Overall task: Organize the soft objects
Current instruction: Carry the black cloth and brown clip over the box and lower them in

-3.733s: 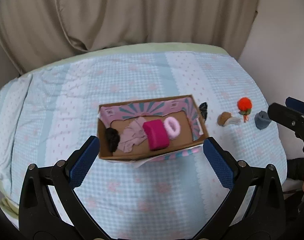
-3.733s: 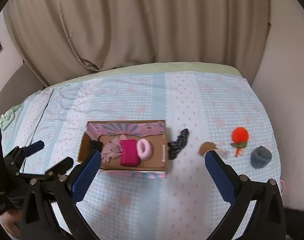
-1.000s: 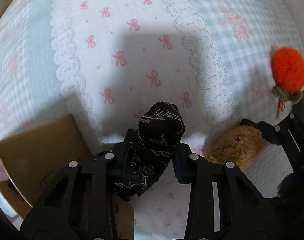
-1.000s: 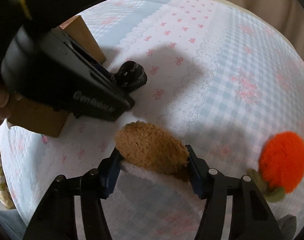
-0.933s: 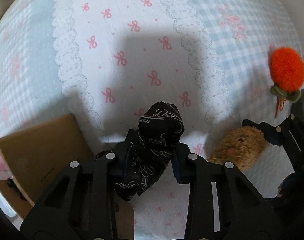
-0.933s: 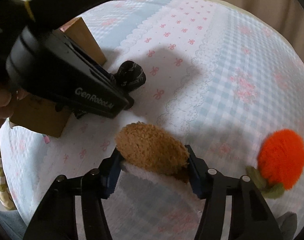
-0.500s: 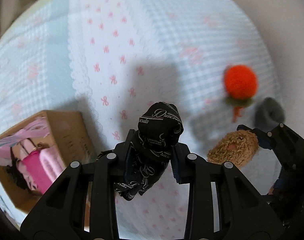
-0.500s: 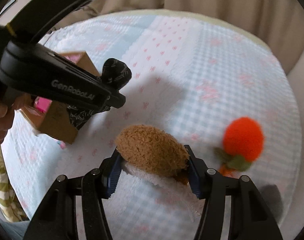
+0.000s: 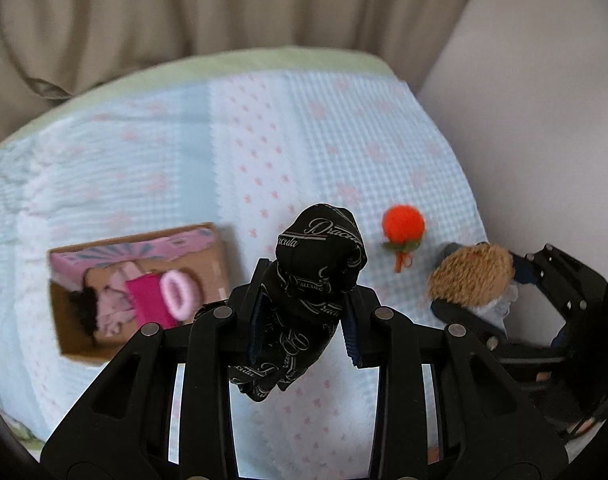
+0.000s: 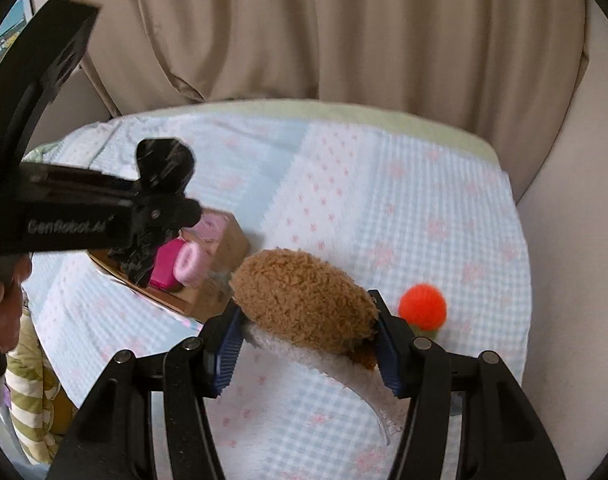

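Now the left gripper point(image 9: 304, 316) is clamping a black printed cloth point(image 9: 310, 280) above the bed point(image 9: 264, 152), right of the cardboard box point(image 9: 144, 280). The right gripper point(image 10: 308, 344) is squeezing a brown fuzzy plush point(image 10: 304, 300), near the orange pompom point(image 10: 422, 306).

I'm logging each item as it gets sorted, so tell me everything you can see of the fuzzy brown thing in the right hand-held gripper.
The fuzzy brown item is an oval, domed pad of tan, curly plush, with a white fleecy strip under it that trails toward the camera and ends in a clear plastic edge. The right hand-held gripper is shut on it, one blue pad against each side, holding it roughly level in the air above the blue checked bedspread. Nothing else touches it.
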`<state>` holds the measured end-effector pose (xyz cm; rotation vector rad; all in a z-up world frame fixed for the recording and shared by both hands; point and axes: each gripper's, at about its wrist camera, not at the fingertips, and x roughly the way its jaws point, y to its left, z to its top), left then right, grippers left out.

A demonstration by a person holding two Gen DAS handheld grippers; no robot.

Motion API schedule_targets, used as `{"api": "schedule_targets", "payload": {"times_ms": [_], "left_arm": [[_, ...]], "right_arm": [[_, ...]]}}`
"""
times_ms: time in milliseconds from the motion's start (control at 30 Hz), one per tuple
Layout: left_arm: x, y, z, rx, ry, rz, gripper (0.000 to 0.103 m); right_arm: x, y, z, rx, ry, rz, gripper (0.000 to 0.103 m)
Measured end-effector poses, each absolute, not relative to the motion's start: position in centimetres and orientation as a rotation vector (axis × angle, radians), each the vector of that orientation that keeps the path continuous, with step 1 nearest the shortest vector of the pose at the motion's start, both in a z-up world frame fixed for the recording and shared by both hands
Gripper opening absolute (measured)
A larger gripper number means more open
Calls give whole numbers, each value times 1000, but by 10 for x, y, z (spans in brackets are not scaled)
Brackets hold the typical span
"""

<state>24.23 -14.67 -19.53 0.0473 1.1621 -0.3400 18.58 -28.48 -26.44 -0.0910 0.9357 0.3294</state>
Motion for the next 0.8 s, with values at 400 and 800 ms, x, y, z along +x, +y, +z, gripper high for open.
{"api": "schedule_targets", "payload": {"times_ms": [400, 800], "left_arm": [[186, -17, -130, -38, 1030, -255, 28], [203, 127, -158, -64, 1059, -245, 28]], "right_arm": [[164, -181, -195, -36, 866, 355, 53], [194, -53, -219, 88, 932, 309, 53]]}}
